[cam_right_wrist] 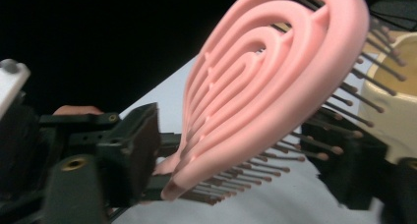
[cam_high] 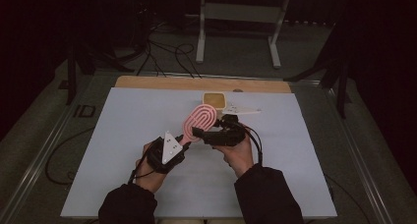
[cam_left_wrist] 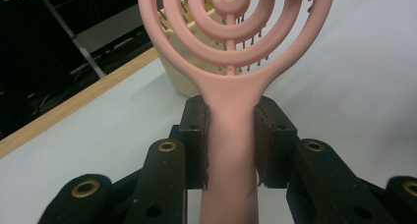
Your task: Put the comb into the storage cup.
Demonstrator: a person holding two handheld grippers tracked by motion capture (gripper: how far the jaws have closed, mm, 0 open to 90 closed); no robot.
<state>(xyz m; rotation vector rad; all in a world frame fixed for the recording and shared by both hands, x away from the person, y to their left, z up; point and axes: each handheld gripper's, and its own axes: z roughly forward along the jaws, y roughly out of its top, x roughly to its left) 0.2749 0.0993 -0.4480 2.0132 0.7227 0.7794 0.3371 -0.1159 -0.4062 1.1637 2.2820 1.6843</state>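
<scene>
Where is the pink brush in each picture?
High view: the brush is at the middle, above the two hands, tilting up.
Left gripper view: it fills the middle, its handle clamped between the two jaws, its head at the top.
Right gripper view: its head slants across the middle.
Shared landmark: the cream cup just behind the brush.

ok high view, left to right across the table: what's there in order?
left gripper → pink hairbrush → right gripper body held by the right hand. Behind them, the cream container, then a pale flat item to its right, too small to identify.
</scene>
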